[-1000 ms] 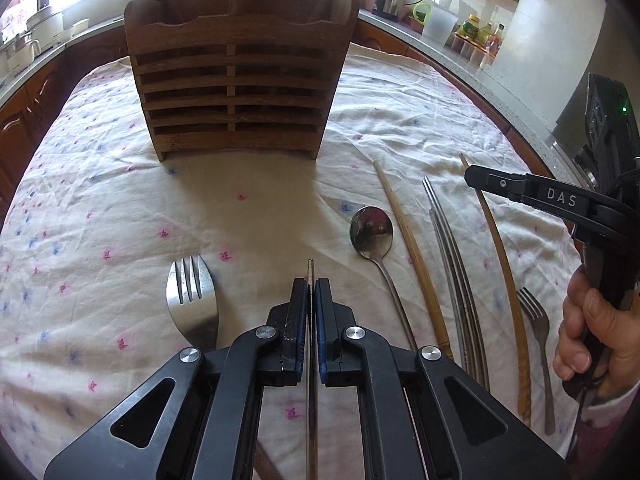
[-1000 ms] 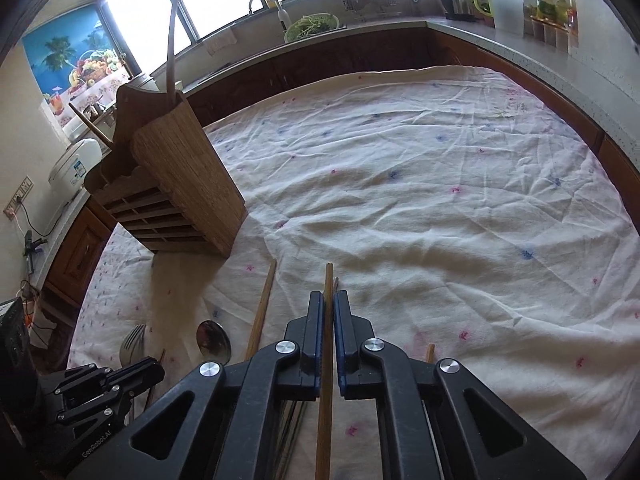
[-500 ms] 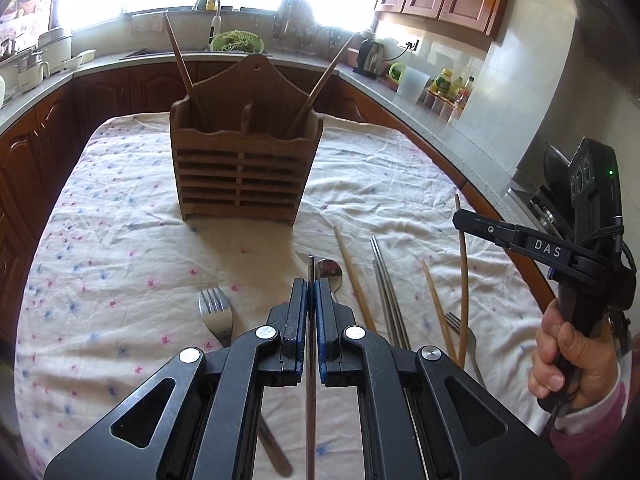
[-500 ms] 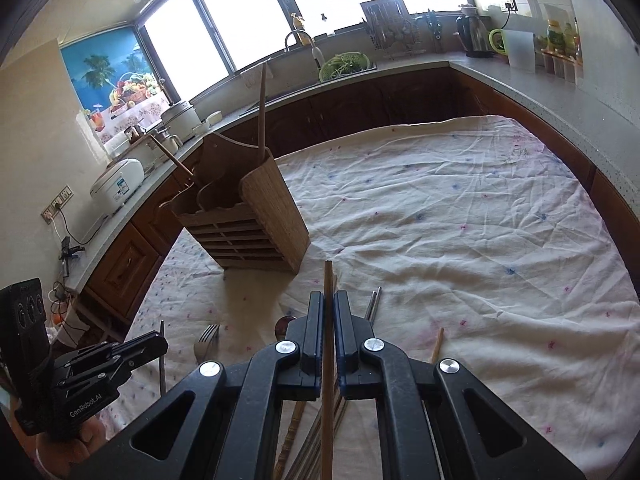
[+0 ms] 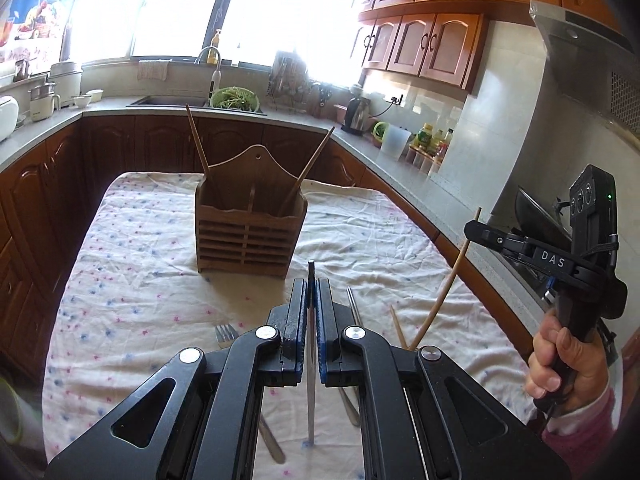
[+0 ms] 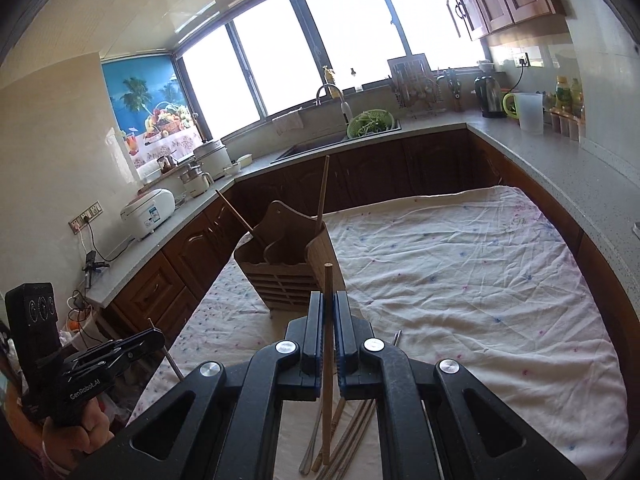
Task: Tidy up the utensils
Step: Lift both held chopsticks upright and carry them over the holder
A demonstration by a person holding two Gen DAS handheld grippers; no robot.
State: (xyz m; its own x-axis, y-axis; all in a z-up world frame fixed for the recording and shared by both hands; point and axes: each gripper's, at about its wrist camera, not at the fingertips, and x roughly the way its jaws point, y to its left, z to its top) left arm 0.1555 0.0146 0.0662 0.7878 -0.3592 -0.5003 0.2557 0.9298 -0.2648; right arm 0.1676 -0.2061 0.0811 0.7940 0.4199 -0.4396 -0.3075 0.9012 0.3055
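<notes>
Since the earlier frames both grippers have been raised well above the bench [image 5: 120, 280], each with a chopstick carried up. The left gripper [image 5: 311, 292] is closed on a metal chopstick [image 5: 311, 380]; the right gripper [image 6: 328, 312] is clamped on a wooden chopstick [image 6: 328, 340]. The carry to the holder [image 5: 250, 232] is judged to be in hand; next, each tip must be lined up over a compartment and lowered. A fork [image 5: 225, 334] and other utensils are left on the cloth.
</notes>
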